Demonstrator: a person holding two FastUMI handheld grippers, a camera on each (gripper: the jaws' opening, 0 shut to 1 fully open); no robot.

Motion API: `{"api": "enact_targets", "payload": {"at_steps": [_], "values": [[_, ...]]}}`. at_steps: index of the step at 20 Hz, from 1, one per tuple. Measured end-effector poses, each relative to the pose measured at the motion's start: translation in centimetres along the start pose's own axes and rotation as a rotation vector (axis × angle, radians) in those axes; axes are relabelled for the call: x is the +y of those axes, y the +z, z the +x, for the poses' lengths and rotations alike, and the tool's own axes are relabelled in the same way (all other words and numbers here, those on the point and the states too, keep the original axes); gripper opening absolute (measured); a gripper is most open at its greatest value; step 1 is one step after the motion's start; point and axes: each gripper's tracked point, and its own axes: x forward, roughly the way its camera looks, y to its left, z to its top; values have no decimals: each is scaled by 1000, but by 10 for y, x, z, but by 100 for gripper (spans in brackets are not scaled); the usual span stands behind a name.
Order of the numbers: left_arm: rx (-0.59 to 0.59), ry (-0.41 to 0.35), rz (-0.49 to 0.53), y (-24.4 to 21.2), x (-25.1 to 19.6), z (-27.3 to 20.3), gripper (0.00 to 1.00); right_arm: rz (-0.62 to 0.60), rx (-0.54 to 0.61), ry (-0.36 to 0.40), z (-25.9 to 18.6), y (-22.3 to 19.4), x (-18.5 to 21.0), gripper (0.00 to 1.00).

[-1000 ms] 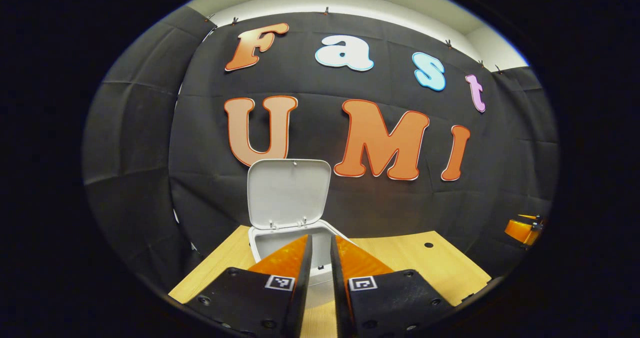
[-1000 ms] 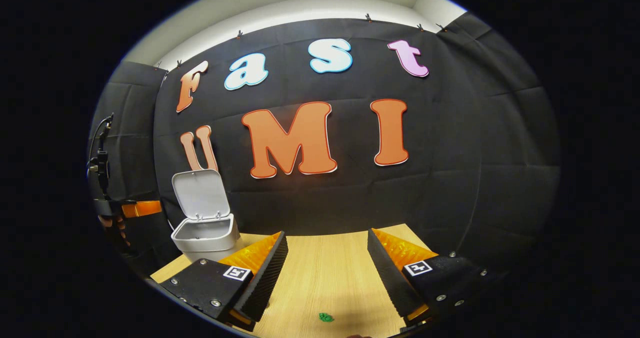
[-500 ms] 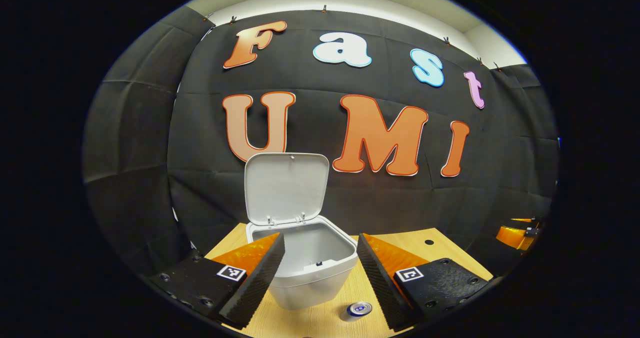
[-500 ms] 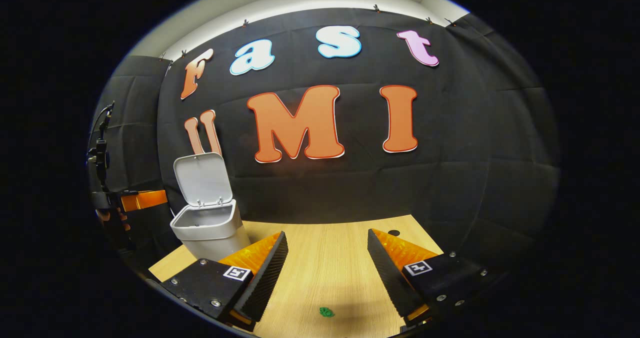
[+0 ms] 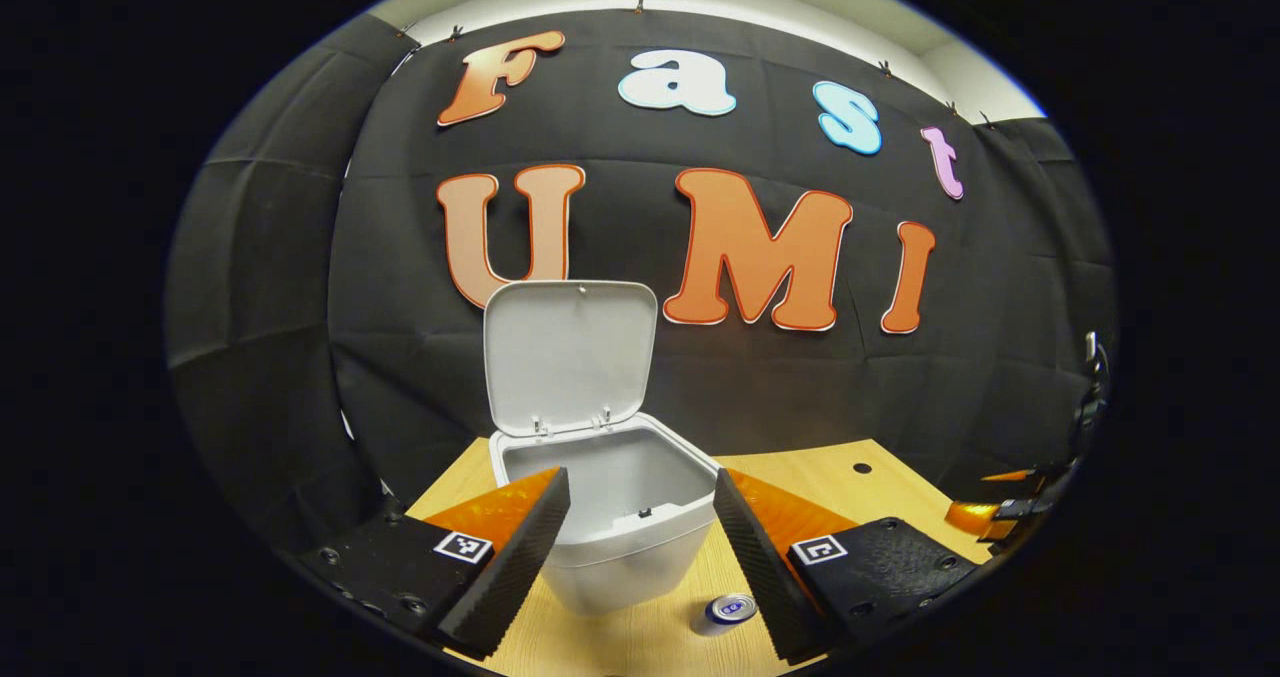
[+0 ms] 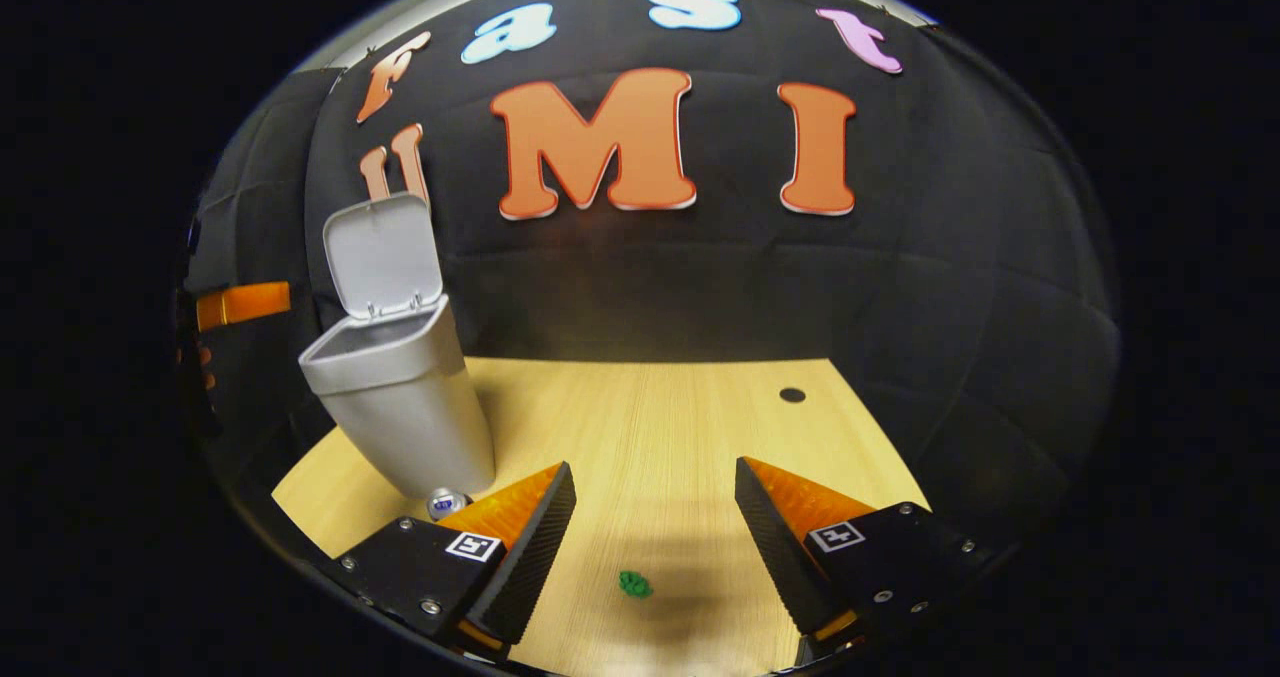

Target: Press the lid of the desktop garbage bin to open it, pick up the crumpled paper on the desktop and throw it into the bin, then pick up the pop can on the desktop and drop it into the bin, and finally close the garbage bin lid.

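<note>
bin lid up, can beside, maybe paper ahead, both tongs open

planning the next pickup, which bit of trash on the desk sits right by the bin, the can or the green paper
The pop can: it stands at the bin's base. The green paper lies apart on open desk.
</note>
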Motion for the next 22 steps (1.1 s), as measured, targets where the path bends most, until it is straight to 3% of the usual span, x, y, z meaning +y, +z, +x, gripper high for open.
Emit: {"api": "enact_targets", "payload": {"at_steps": [6, 10, 20, 22], "values": [[72, 33, -12, -32, 25, 2, 92, 58, 262, 12, 42, -111, 11, 96], [127, 61, -9, -55, 42, 4, 93, 47, 403, 16, 59, -160, 21, 97], [173, 104, 2, -70, 71, -4, 93, -23, 564, 6, 63, -184, 13, 96], [170, 105, 10, -70, 72, -6, 93, -32, 571, -2, 61, -180, 2, 82]]}}
